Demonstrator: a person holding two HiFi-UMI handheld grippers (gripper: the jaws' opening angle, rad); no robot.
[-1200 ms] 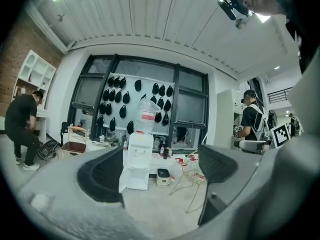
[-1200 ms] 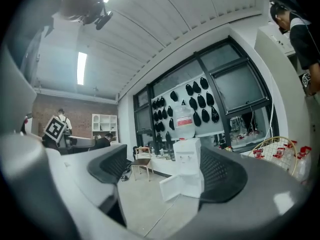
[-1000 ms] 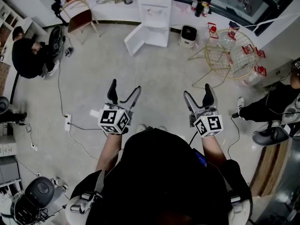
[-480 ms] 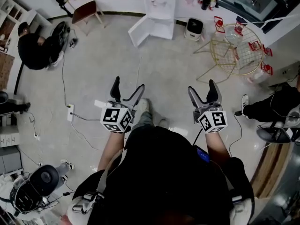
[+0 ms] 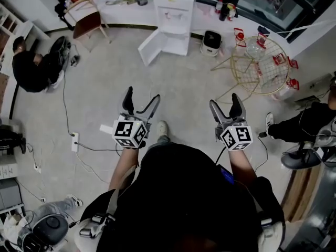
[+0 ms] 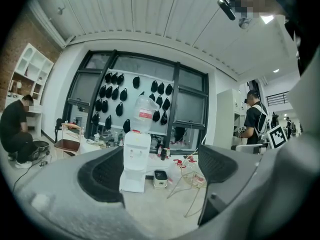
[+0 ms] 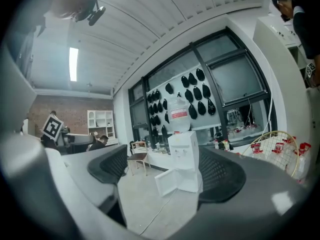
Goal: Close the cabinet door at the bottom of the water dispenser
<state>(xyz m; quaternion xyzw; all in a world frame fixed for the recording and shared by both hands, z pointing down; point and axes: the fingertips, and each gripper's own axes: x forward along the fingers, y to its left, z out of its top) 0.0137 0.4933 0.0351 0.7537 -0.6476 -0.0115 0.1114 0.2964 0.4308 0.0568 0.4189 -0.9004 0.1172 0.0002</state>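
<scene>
The white water dispenser stands at the far wall with a bottle on top. Its bottom cabinet door hangs open, swung out to the left over the floor. Both grippers are held in the air well short of it. My left gripper is open and holds nothing. My right gripper is open and holds nothing too. The left gripper view frames the dispenser between the left gripper's spread jaws. In the right gripper view the dispenser and its open door show between the right gripper's jaws.
A small white appliance sits on the floor right of the dispenser. A gold wire table stands farther right. A chair is at the back left. A power strip and cables lie left. People sit at left and right.
The person holding the grippers has taken a step, with a shoe now showing between the grippers. Both grippers stay open at about the same height.
</scene>
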